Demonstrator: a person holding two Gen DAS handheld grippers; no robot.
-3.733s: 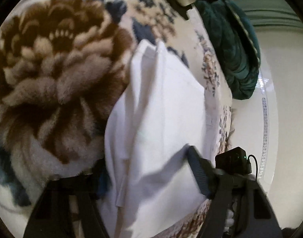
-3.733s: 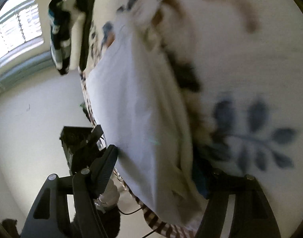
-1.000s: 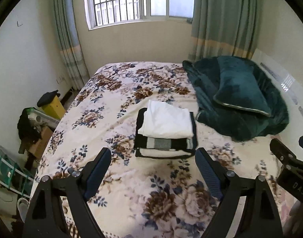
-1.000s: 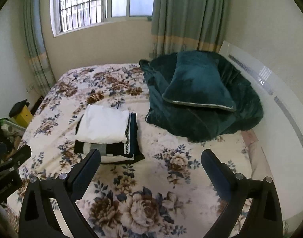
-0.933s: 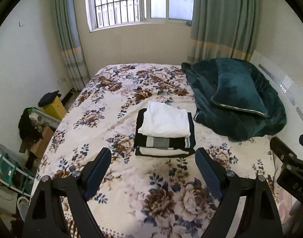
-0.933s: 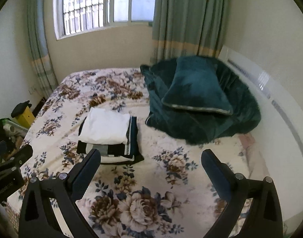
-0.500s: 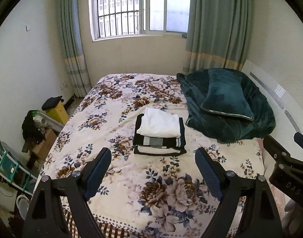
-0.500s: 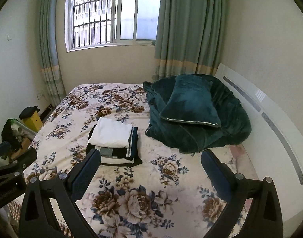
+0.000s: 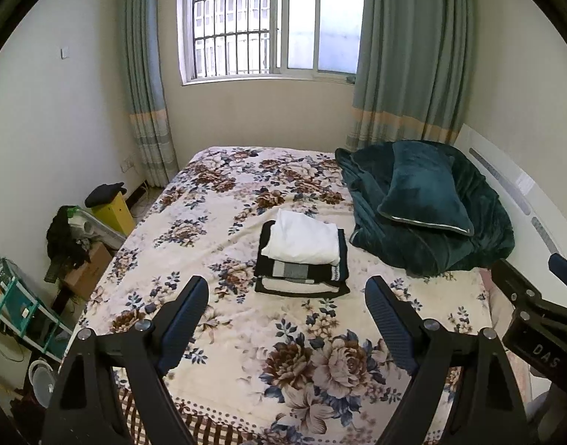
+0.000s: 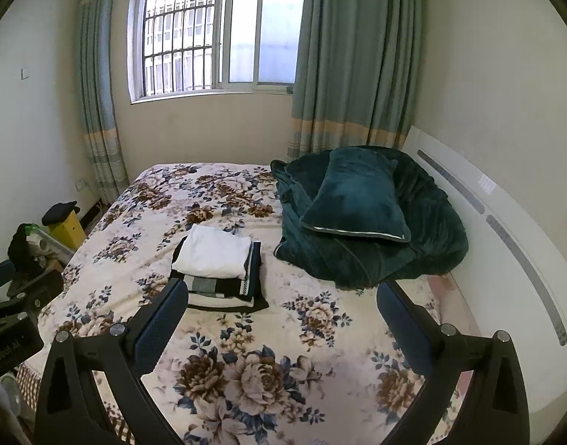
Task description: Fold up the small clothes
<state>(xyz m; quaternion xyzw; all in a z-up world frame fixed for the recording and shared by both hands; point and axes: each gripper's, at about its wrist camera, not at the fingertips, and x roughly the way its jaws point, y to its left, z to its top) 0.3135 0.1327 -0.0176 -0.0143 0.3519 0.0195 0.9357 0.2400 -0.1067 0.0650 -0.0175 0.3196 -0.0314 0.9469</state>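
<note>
Only the left wrist view is showing the green shelf and clutter beside the bed, while the right wrist view is showing more of the white headboard. Both are showing the stack of folded clothes lying mid-bed beside the teal blanket, white garment on top. Each hand-held gripper, left and right, is hanging released and empty, well short of the stack.
</note>
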